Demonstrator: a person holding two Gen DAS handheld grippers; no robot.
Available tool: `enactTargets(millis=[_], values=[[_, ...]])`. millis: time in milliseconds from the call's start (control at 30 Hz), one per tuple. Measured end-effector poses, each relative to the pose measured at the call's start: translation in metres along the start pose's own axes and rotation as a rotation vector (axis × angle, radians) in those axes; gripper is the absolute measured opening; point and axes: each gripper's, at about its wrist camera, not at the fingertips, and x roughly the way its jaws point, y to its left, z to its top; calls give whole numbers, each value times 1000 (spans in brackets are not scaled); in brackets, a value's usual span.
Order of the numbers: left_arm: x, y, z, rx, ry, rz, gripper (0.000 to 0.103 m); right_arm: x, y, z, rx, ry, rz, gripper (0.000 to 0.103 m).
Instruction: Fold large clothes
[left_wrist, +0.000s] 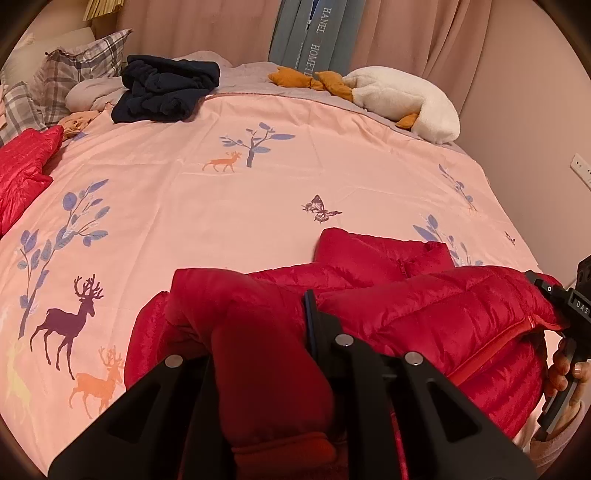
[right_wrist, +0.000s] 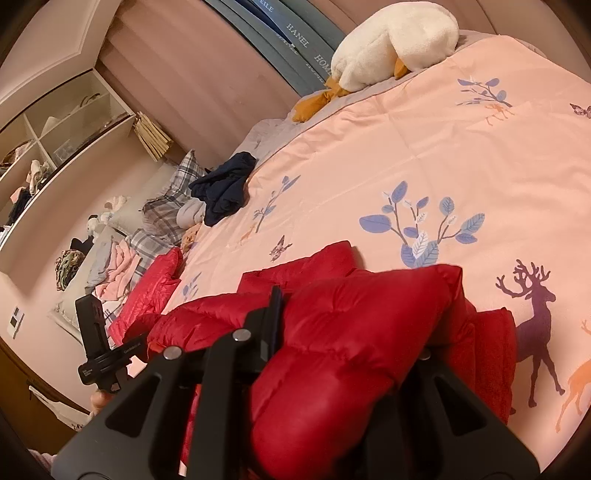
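Observation:
A red puffer jacket (left_wrist: 424, 295) lies bunched at the near edge of the pink deer-print quilt (left_wrist: 258, 192). My left gripper (left_wrist: 258, 317) is shut on a thick fold of the jacket, a sleeve by the look of its cuff (left_wrist: 280, 454); one finger (left_wrist: 312, 317) shows, the other is buried in the fabric. My right gripper (right_wrist: 332, 317) is shut on another padded part of the same jacket (right_wrist: 351, 332); its left finger (right_wrist: 275, 314) shows, the right one is hidden. The right gripper also shows at the right edge of the left wrist view (left_wrist: 569, 310).
A second red puffer garment (left_wrist: 22, 173) lies at the quilt's left edge. A dark navy garment (left_wrist: 166, 88), plaid pillows (left_wrist: 74, 70) and a white plush goose (left_wrist: 406, 99) lie at the far side. Curtains stand behind; shelves (right_wrist: 55, 147) line the wall.

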Motion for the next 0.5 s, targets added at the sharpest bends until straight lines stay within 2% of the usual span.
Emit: enactTargets(millis=[500], values=[[20,1,3,-7,37,5,16,20,-12,3,27,29,-25,16]])
